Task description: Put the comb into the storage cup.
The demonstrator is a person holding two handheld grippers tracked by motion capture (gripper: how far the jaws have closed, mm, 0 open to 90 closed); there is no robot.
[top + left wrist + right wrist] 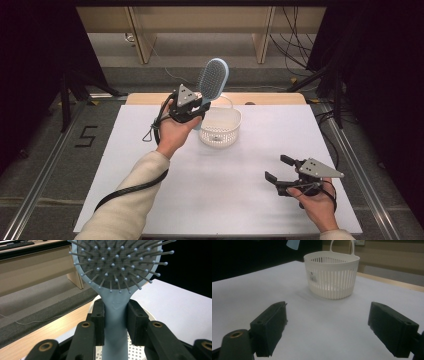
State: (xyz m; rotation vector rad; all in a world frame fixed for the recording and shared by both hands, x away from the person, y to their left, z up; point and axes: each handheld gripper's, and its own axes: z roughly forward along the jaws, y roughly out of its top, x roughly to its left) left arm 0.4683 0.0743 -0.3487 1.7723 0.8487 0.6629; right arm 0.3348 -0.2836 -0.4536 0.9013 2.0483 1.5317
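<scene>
Nearest us, our right gripper rests low over the table with jaws wide apart, holding nothing. Farther off, our left gripper clamps the brush by its handle, head up, just above the basket. We should lower it handle-first, centred inside the rim; the basket looks empty.

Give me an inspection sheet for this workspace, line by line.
Surface: white table top, bare around the work.
Job's things: blue hairbrush, bristle head up, above the white slotted basket.
Clutter: nothing seen.
Grippers: left gripper shut on the hairbrush handle; right gripper open, holding nothing, low over the table.
Cables: black cable trails along the left sleeve.
Surroundings: wooden bench and loose wires behind the table.
</scene>
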